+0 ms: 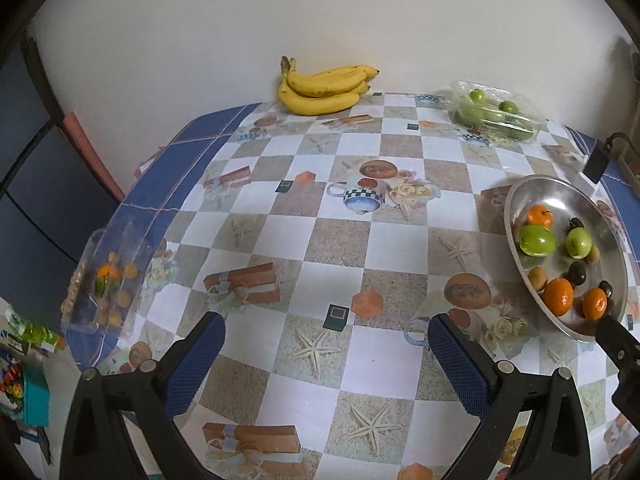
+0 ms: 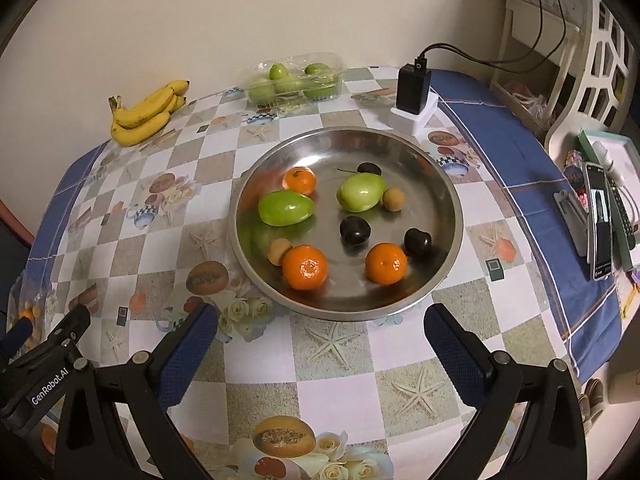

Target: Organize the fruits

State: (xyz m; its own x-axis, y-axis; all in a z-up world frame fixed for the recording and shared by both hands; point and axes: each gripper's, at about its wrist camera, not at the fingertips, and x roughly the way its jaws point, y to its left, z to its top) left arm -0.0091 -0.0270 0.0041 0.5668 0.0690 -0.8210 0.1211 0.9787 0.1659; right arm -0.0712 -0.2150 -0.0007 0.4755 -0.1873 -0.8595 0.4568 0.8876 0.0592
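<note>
A round steel bowl point(image 2: 448, 200) point(image 1: 516, 200) holds three mandarins, the nearest one point(image 2: 305, 267), two green fruits point(image 2: 285, 208), dark plums point(image 2: 354, 230) and small brown fruits. A banana bunch point(image 1: 322, 90) point(image 2: 146, 114) lies by the wall. A clear punnet of green fruits point(image 2: 294, 78) point(image 1: 494, 114) stands at the back. My right gripper point(image 2: 320, 344) is open, empty, just short of the bowl's near rim. Over the bare cloth left of the bowl, my left gripper point(image 1: 326, 354) hangs open and empty.
A clear tray with small fruits point(image 1: 108, 284) sits at the table's left edge. A black charger on a white block point(image 2: 414, 96) stands behind the bowl. Phones and remotes point(image 2: 600, 220) lie at the right edge. A white chair point(image 2: 600, 40) stands beyond.
</note>
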